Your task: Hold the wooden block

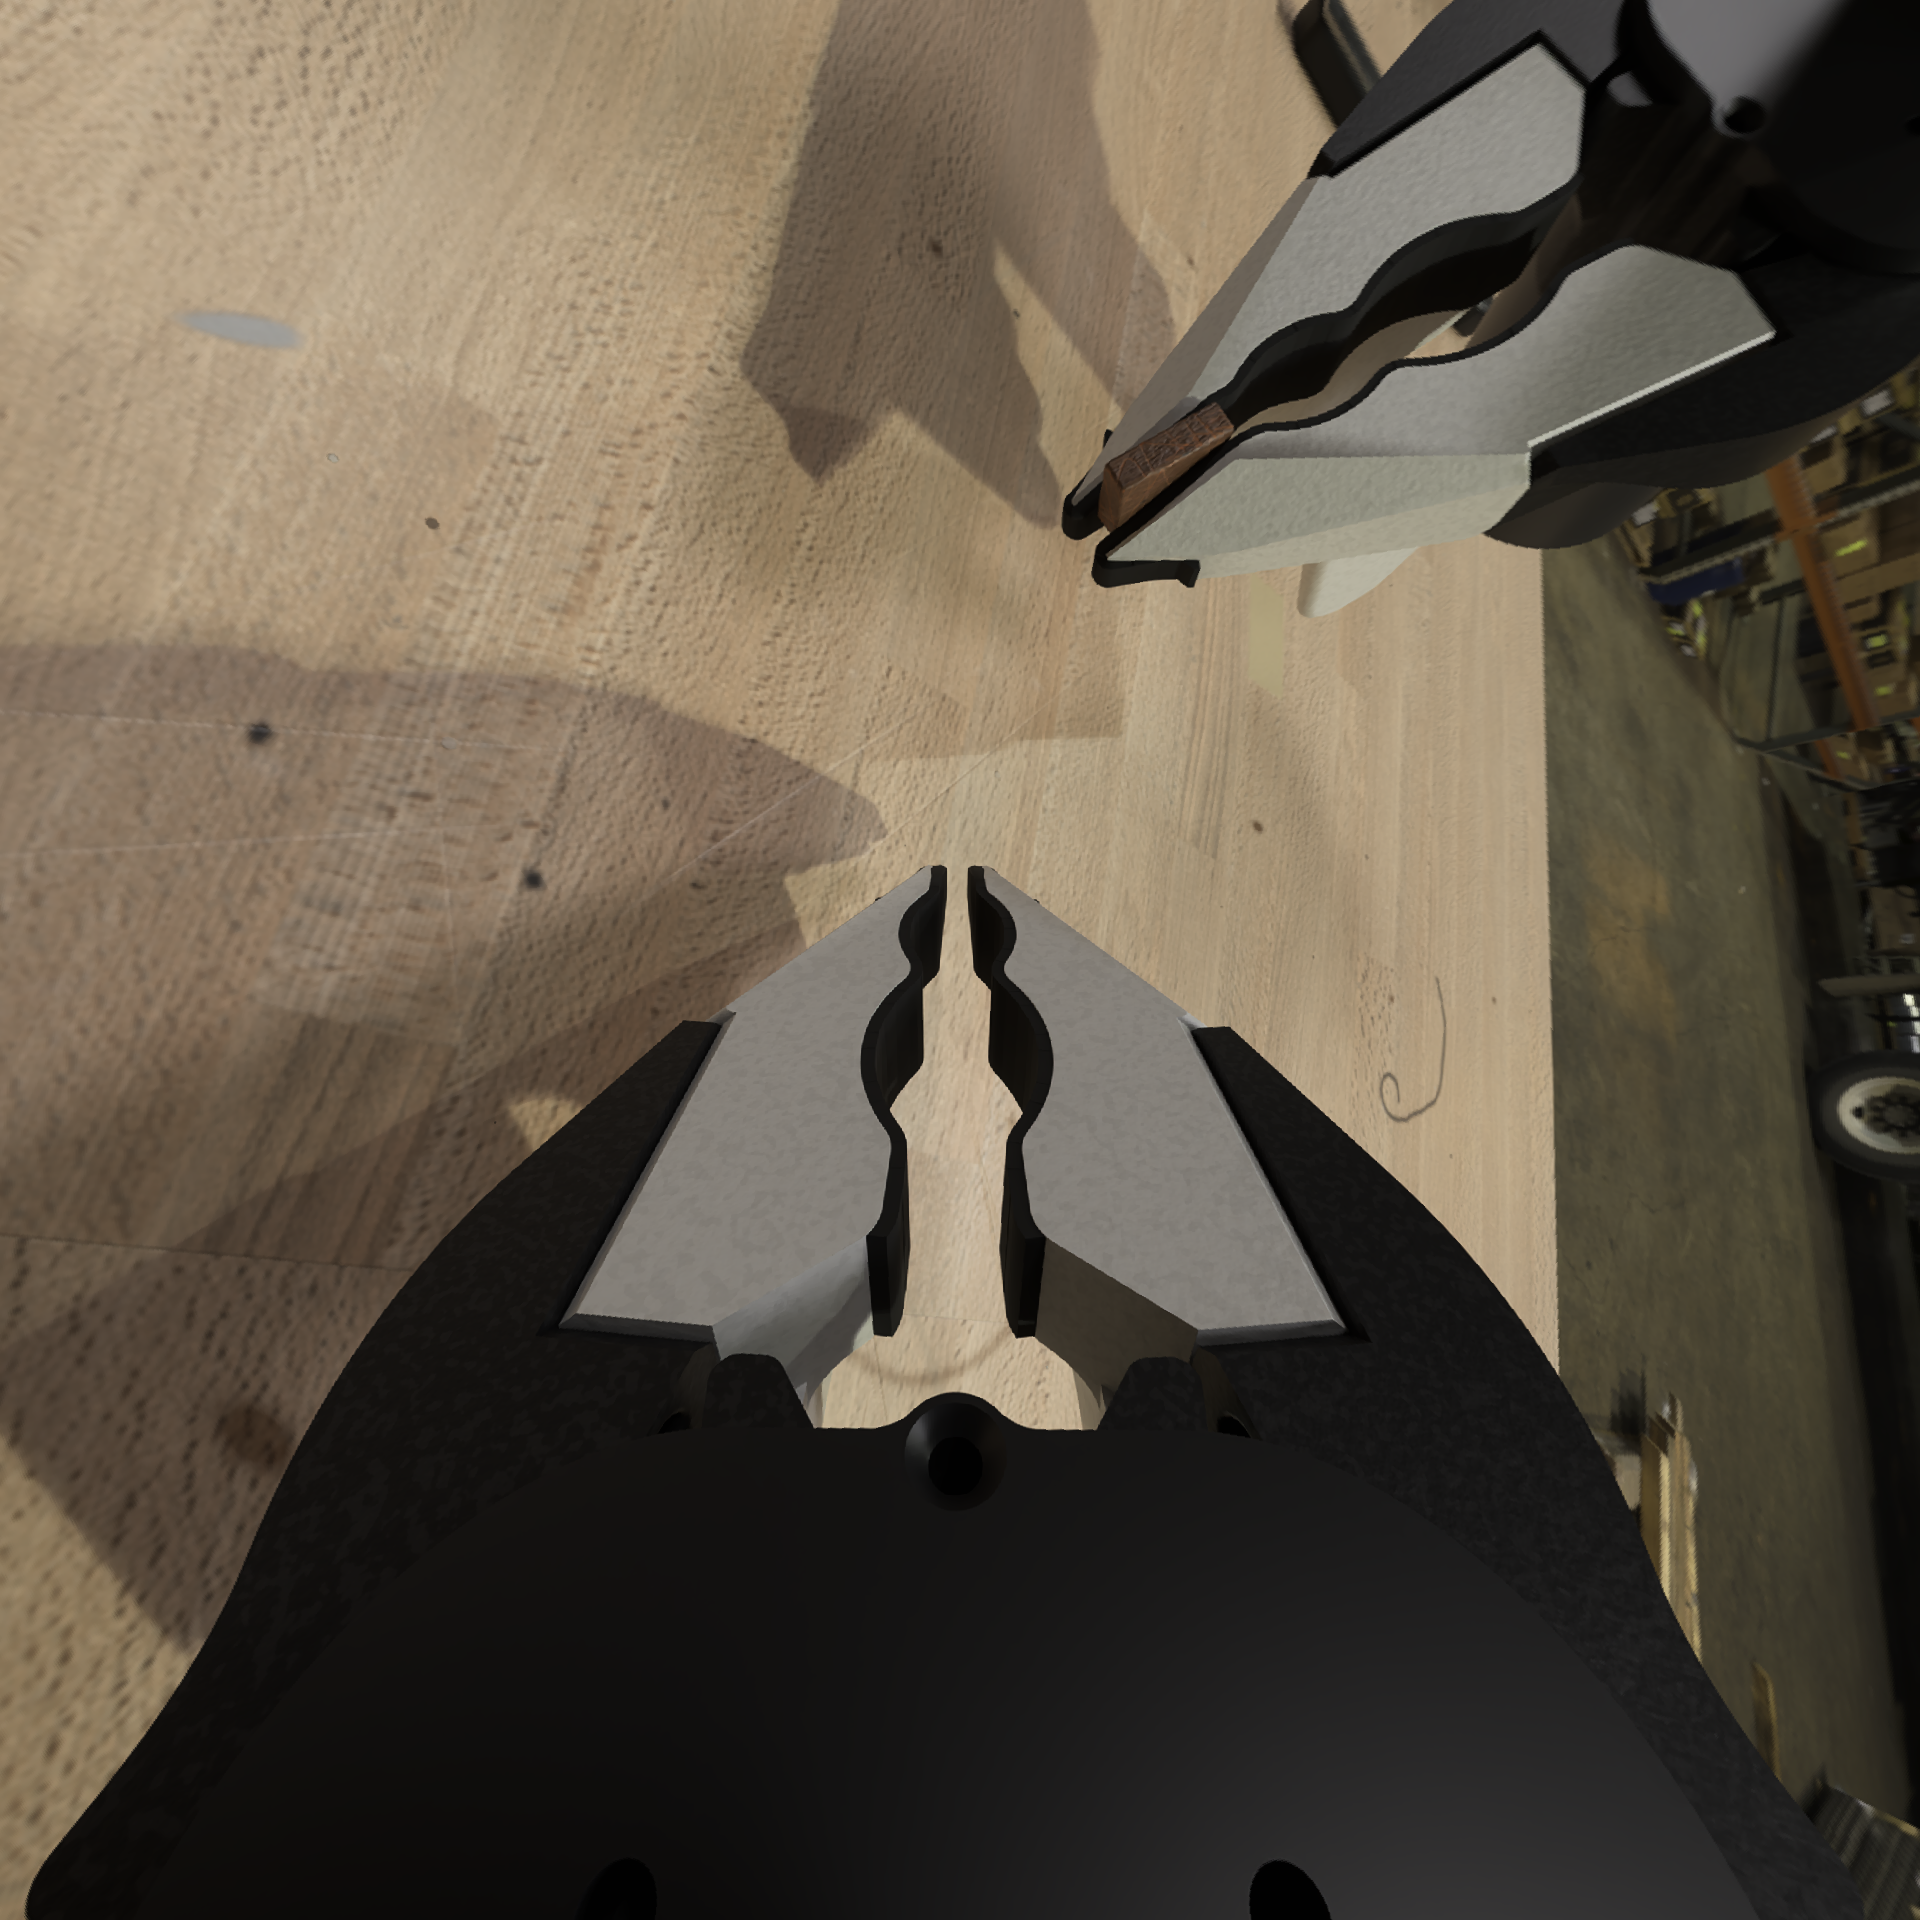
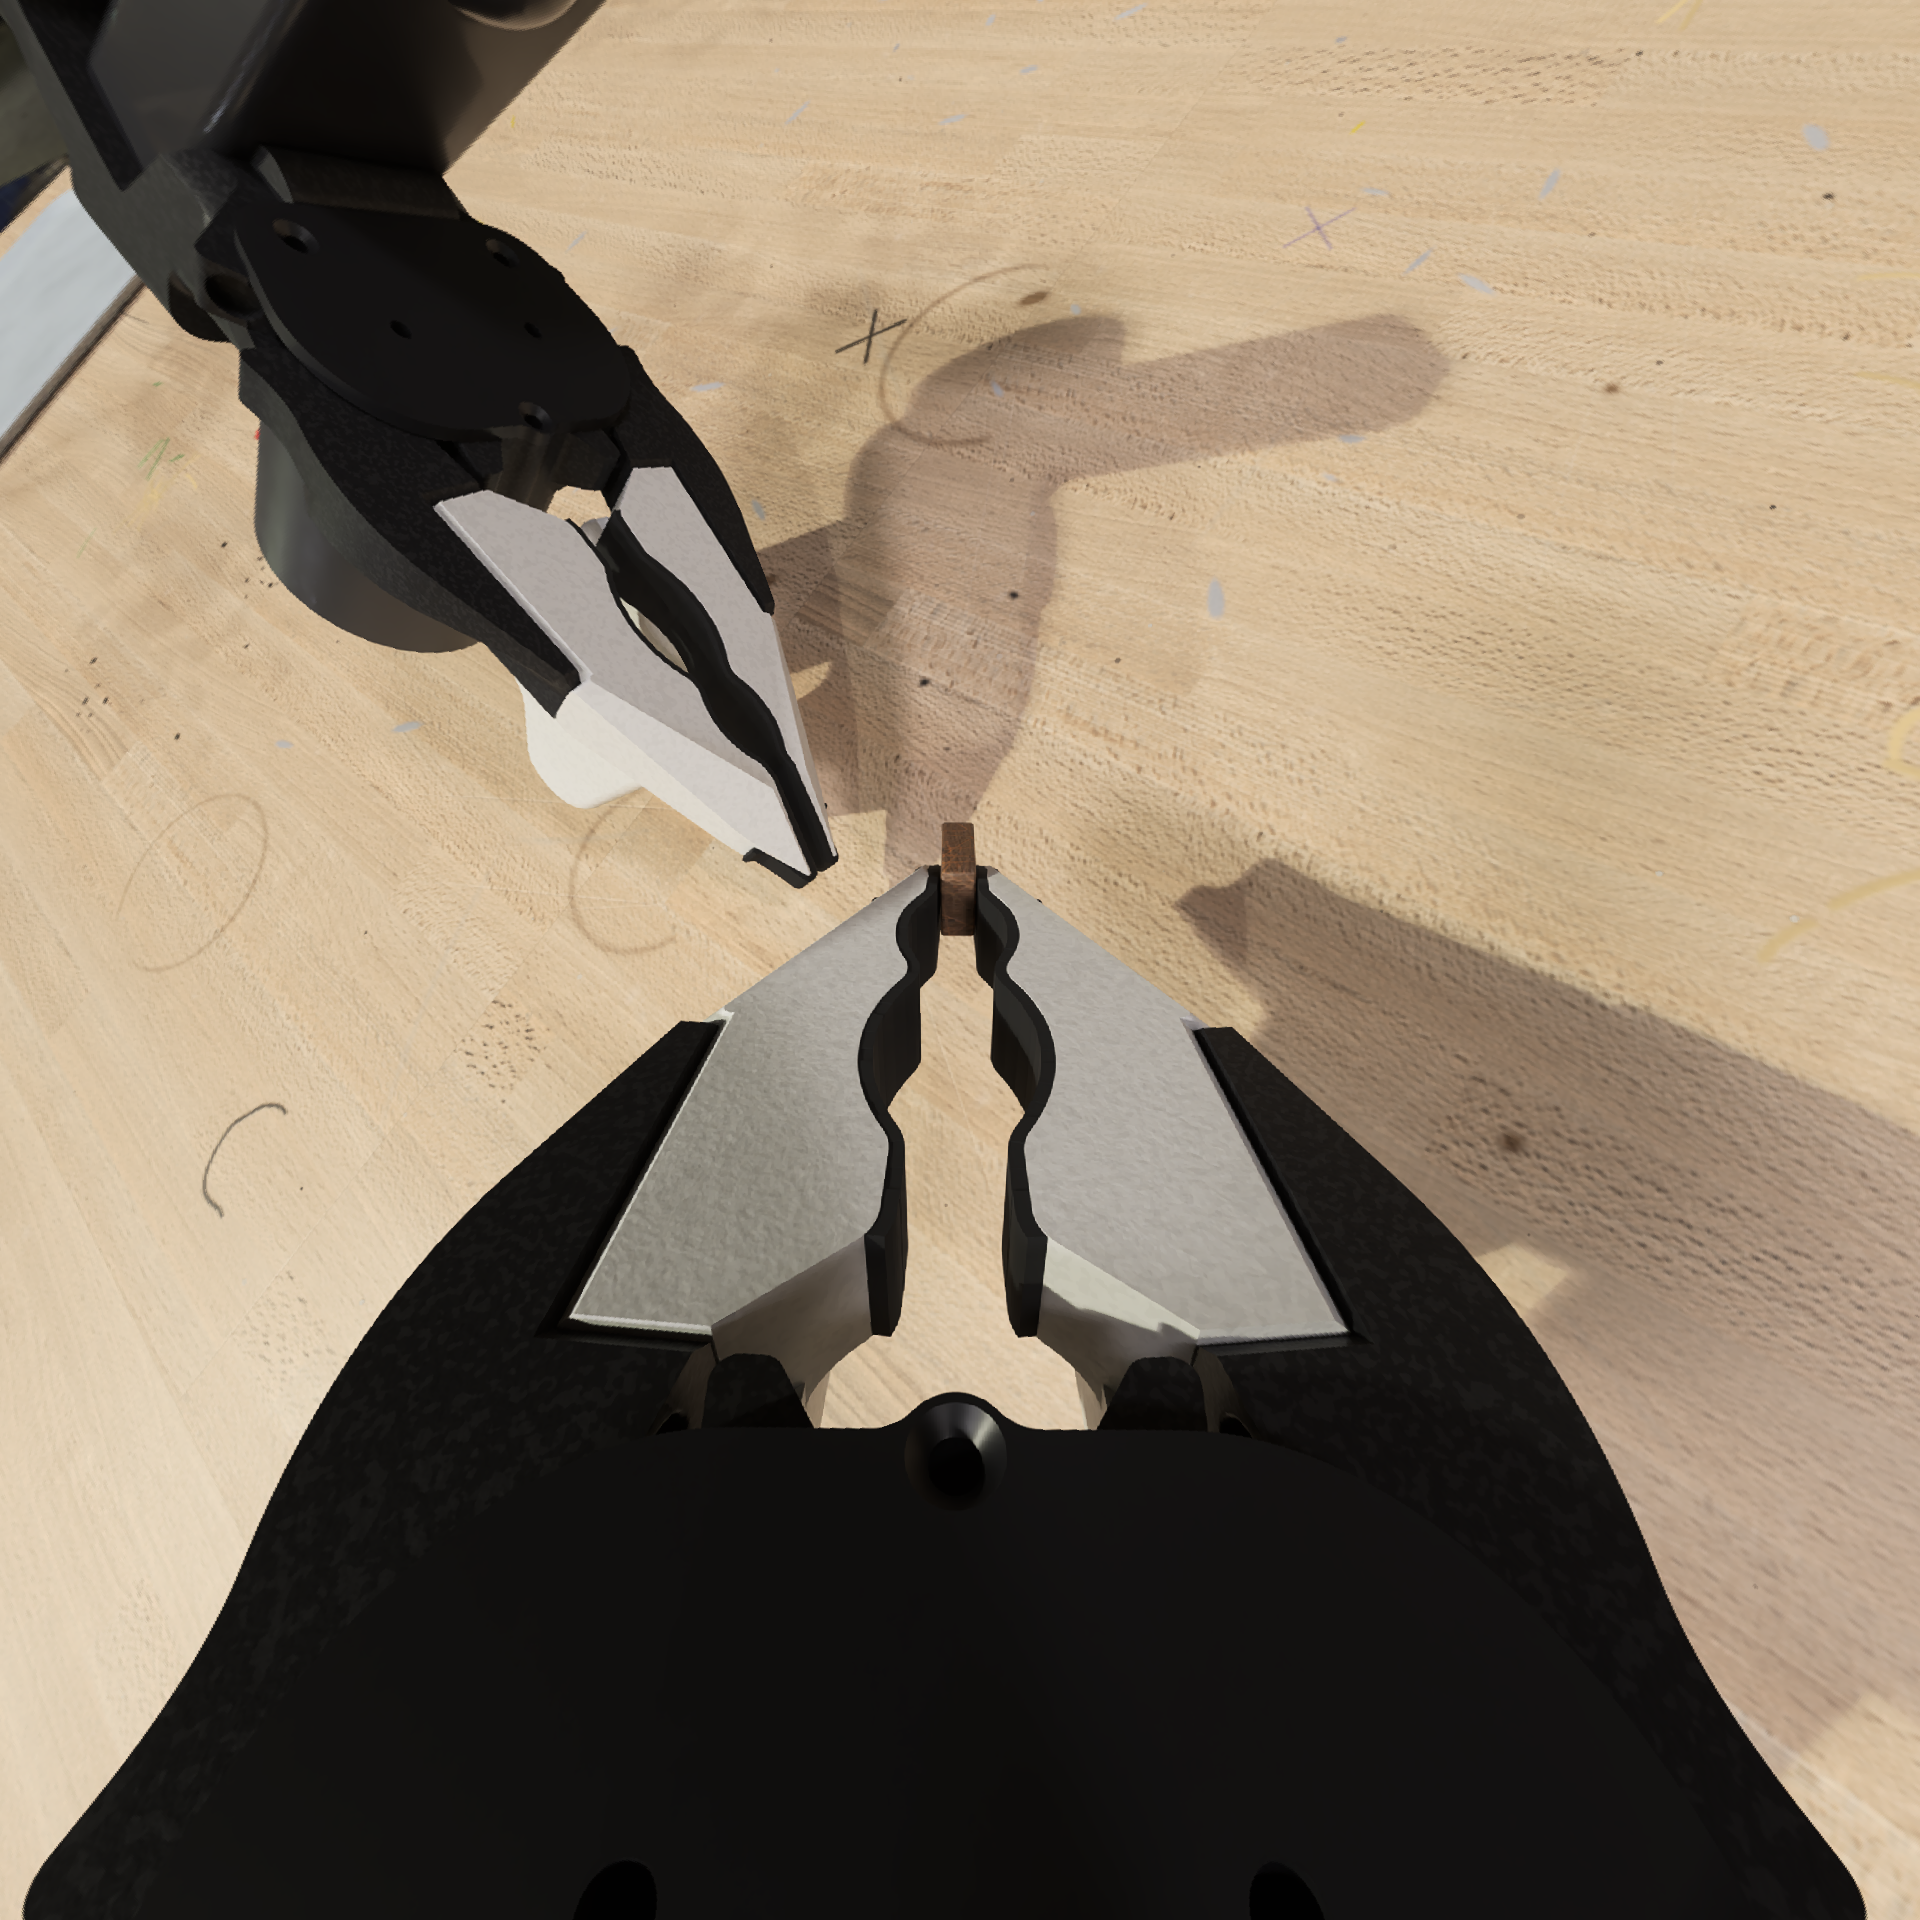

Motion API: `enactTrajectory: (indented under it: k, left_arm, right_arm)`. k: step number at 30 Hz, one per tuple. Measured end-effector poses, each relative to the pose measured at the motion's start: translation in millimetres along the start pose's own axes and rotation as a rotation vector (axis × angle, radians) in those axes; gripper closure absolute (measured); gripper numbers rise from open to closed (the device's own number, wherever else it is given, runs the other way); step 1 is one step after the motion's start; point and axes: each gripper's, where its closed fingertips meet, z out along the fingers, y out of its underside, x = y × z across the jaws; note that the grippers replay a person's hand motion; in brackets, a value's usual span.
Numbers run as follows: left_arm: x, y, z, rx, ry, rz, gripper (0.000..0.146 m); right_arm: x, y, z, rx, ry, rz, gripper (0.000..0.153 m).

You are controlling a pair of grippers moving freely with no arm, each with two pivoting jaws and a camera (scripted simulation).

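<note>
A small thin brown wooden block (image 2: pixel 956 881) is pinched between the tips of my right gripper (image 2: pixel 956 885), above the light wooden table (image 2: pixel 1351 623). In the left wrist view the same block (image 1: pixel 1166 463) shows clamped in the right gripper (image 1: pixel 1127 525) at the upper right. My left gripper (image 1: pixel 957 875) is shut and empty, its tips nearly touching. In the right wrist view the left gripper (image 2: pixel 805 864) points down to the right, its tips a short way left of the block and apart from it.
The table's edge (image 1: pixel 1548 935) runs down the right side of the left wrist view, with a warehouse floor beyond it. Pencil marks and gripper shadows lie on the tabletop. A pale strip (image 2: pixel 52 301) borders the table at the far left of the right wrist view.
</note>
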Motion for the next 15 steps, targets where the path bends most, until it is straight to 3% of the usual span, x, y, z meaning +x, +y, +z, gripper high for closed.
enactTrajectory:
  k: [10, 15]
  left_arm:
    - [1.1, 0.6, -6.0, 0.038, 0.069, -0.007, 0.142]
    - [-1.5, 7.3, -11.7, 0.027, 0.008, 0.02, 0.134]
  right_arm:
    - [-1.2, -1.7, -1.3, 0.019, -0.015, 0.006, 0.148]
    - [1.4, -1.1, -1.6, 0.02, -0.007, 0.015, 0.148]
